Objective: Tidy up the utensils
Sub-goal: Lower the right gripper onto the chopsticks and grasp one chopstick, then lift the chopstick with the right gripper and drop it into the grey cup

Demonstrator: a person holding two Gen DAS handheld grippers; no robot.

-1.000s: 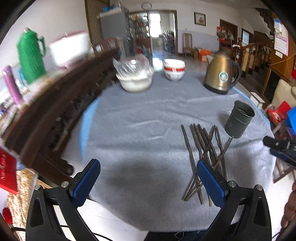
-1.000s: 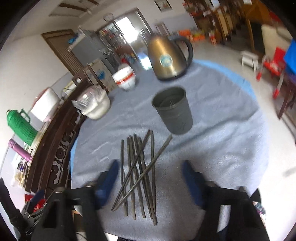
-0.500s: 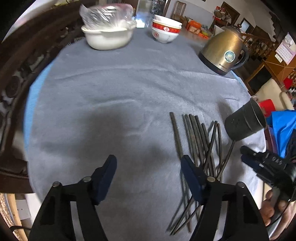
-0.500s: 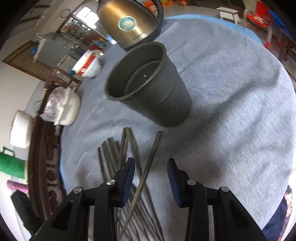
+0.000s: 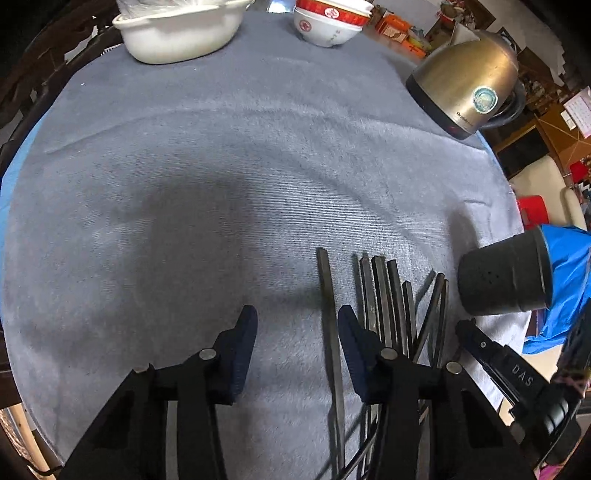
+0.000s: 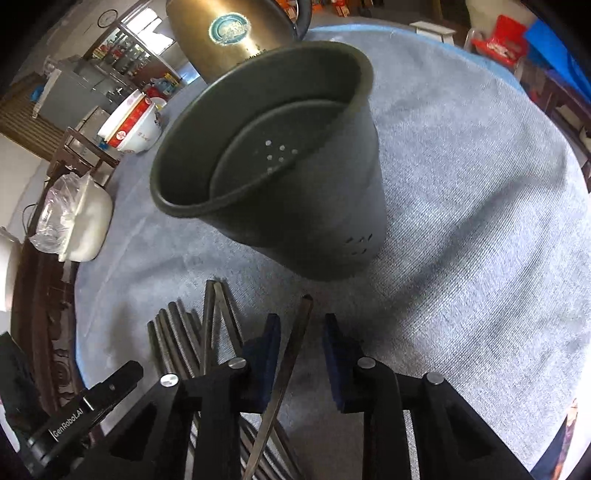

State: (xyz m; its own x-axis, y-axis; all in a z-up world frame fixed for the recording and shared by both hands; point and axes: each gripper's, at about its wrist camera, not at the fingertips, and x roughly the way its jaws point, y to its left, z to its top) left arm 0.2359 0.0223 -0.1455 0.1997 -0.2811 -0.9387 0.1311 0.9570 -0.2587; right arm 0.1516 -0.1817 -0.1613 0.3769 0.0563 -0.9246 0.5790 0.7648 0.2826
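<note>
Several dark chopsticks (image 5: 384, 295) lie in a loose bundle on the grey cloth. A dark grey perforated holder cup (image 6: 280, 177) stands just beyond them; in the left wrist view it (image 5: 506, 273) is at the right. My left gripper (image 5: 295, 321) is open, low over the cloth, with the leftmost chopstick (image 5: 328, 295) between its fingers near the right pad. My right gripper (image 6: 299, 325) is open around the rightmost chopstick (image 6: 291, 354), whose tip points at the cup's base; the pads stand apart from it.
A brass kettle (image 5: 465, 88) stands at the back right. A white plastic-covered dish (image 5: 177, 29) and a red-and-white bowl (image 5: 328, 22) stand at the back. The table edge (image 5: 14, 177) is at the left. Chairs and a red stool (image 5: 532, 210) are beyond the right edge.
Both grippers have come down and forward to the chopsticks and narrowed their openings. The right one now straddles the rightmost chopstick close to the cup; the left now straddles the leftmost one.
</note>
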